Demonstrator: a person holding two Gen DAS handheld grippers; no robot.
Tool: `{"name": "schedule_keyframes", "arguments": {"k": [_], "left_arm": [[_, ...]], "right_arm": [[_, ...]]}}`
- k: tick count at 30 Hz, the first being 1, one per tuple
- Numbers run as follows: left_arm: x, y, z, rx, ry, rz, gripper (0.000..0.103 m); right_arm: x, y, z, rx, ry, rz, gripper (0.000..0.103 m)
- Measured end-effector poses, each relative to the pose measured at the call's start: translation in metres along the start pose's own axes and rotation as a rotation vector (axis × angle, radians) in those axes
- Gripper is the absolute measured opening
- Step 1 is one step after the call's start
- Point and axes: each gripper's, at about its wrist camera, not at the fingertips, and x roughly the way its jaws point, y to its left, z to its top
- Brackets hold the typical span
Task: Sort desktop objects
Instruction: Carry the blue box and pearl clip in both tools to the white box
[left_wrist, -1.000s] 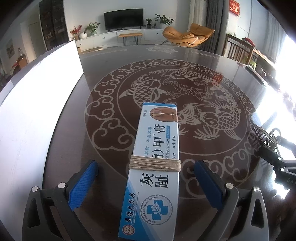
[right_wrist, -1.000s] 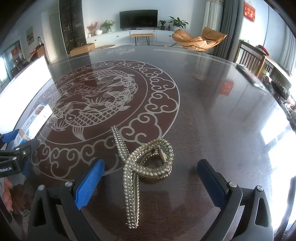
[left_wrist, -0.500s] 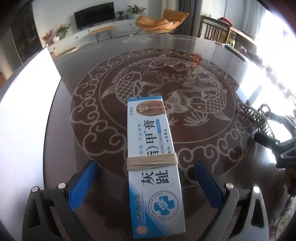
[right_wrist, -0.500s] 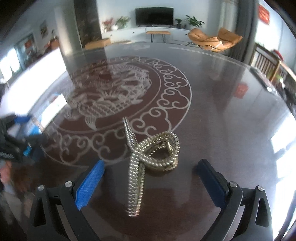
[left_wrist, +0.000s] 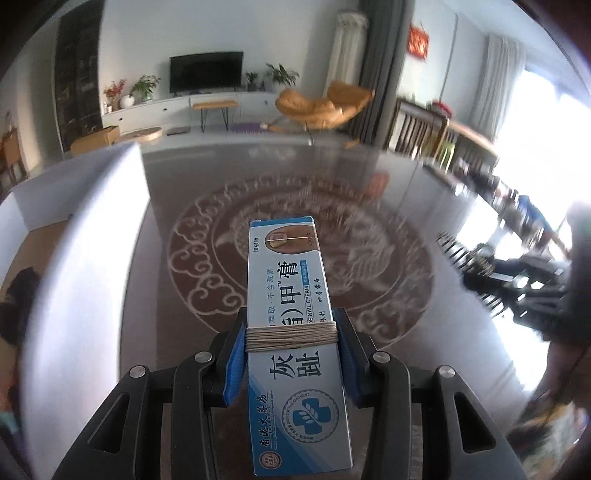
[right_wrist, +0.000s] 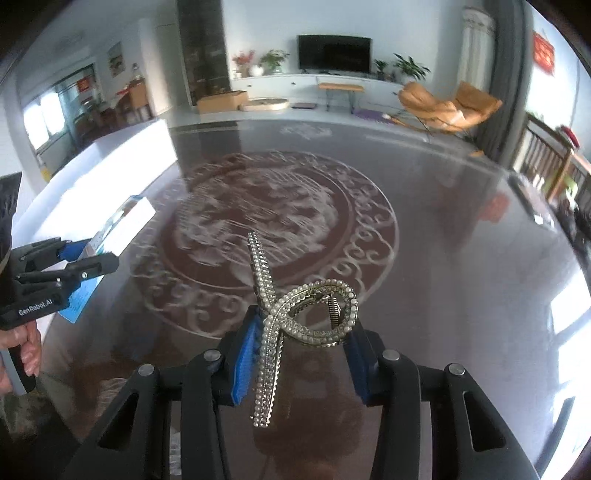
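Sorting barely begun: both items gripped and clear of the dark glossy table (right_wrist: 461, 258), neither yet put anywhere. Left gripper (left_wrist: 290, 354), jaws closing, clamps a long flat cardboard cream box (left_wrist: 291, 332), blue and white, banded with tan string. Right gripper (right_wrist: 301, 354), jaws closing, pinches a looped metal hair clip (right_wrist: 295, 314) studded with pearls and rhinestones.

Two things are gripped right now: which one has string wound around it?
The nail cream box in the left gripper, whose closing pads press its sides; tan string circles its middle. The right gripper clamps a pearl hair clip with no string.
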Motion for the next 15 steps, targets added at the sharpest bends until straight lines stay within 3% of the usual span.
{"name": "schedule_keyframes", "arguments": {"k": [6,11,13,15], "left_arm": [[-0.085,0.053,0.024,-0.102,-0.089,-0.038,0.043],[-0.143,0.131,0.032,-0.106,-0.108,0.124,0.043],[-0.154,0.169,0.03,-0.124,-0.085,0.225,0.043],[-0.157,0.204,0.023,-0.17,-0.048,0.271,0.043]], "right_arm": [[-0.037,0.077,0.049,-0.063,-0.085,0.115,0.044],[-0.049,0.176,0.089,-0.136,-0.131,0.29,0.044],[-0.047,0.219,0.1,-0.172,-0.129,0.37,0.044],[-0.04,0.263,0.108,-0.217,-0.115,0.433,0.044]]}}
